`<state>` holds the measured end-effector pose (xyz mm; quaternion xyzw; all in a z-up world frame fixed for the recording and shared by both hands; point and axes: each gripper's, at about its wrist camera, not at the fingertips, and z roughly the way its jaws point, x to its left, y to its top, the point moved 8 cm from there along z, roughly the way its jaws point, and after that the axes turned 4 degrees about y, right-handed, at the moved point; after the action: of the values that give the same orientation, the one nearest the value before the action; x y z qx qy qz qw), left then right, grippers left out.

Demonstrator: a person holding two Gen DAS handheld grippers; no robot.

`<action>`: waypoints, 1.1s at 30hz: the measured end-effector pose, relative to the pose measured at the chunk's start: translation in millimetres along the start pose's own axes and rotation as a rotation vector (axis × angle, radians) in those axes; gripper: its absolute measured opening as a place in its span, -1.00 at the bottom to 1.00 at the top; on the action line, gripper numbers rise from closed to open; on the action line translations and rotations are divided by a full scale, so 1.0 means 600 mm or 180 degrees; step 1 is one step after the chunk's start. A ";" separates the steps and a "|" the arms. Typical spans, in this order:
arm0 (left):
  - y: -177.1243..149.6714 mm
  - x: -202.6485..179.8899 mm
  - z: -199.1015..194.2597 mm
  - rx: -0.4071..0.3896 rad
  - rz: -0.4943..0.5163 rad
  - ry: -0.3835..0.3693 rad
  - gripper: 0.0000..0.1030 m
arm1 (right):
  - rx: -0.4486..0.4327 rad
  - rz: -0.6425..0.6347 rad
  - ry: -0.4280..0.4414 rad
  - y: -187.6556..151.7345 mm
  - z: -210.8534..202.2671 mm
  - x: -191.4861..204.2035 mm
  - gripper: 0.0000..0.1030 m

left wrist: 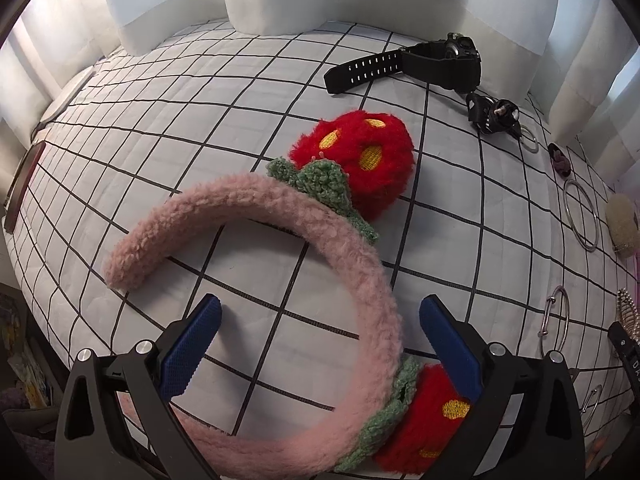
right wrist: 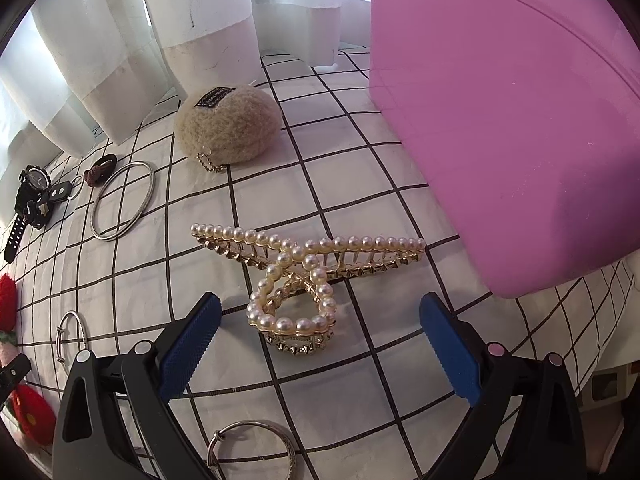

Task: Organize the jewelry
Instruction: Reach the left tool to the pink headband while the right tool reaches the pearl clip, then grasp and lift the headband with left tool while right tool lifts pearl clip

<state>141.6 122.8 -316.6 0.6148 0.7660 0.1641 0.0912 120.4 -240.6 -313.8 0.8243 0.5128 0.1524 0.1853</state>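
Note:
A fluffy pink headband (left wrist: 352,276) with two red strawberry pompoms (left wrist: 356,156) lies on the checked cloth in the left wrist view. My left gripper (left wrist: 320,336) is open, its blue fingers either side of the band's near curve; the right finger (left wrist: 452,348) is close to the nearer pompom (left wrist: 424,416). In the right wrist view a gold pearl claw clip (right wrist: 304,280) lies just ahead of my right gripper (right wrist: 320,340), which is open and not touching it. A pink box (right wrist: 516,120) stands to the right of the clip.
A black watch (left wrist: 432,64), a black key fob (left wrist: 492,114), a brown hair tie (left wrist: 560,160) and silver bangles (left wrist: 580,216) lie at the far right. A beige plush pouch (right wrist: 228,124) sits behind the clip. A small ring bangle (right wrist: 256,444) lies under the right gripper. White curtains (right wrist: 192,12) hang behind.

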 end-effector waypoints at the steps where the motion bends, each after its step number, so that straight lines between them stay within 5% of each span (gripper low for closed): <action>1: 0.000 0.000 0.000 -0.0030 -0.0005 -0.0005 0.89 | -0.0026 0.0006 -0.0002 0.002 0.002 -0.001 0.83; 10: 0.001 -0.001 -0.003 -0.0141 -0.0034 0.0014 0.90 | -0.0346 -0.0013 -0.0021 -0.010 -0.006 -0.006 0.84; 21: 0.002 -0.002 -0.005 -0.0138 -0.0008 -0.0007 0.82 | -0.0289 -0.0086 0.0055 0.011 -0.003 0.001 0.81; 24: 0.003 -0.014 -0.016 -0.0201 0.0106 -0.0062 0.41 | -0.0358 -0.0121 0.0065 0.008 -0.013 0.003 0.55; 27: 0.001 -0.025 -0.024 -0.0240 0.0198 -0.0111 0.05 | -0.0386 -0.0176 0.0086 0.009 -0.021 0.010 0.08; 29: 0.002 -0.029 -0.029 -0.0272 0.0222 -0.0138 -0.63 | -0.0394 -0.0214 0.0095 0.009 -0.024 0.014 -0.41; 33: 0.003 -0.036 -0.031 -0.0247 0.0313 -0.0146 -0.77 | -0.0371 -0.0186 0.0195 0.009 -0.028 0.014 -0.41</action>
<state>141.9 99.7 -300.3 0.6513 0.7257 0.1838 0.1242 120.7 -232.7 -295.9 0.7918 0.5323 0.2017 0.2215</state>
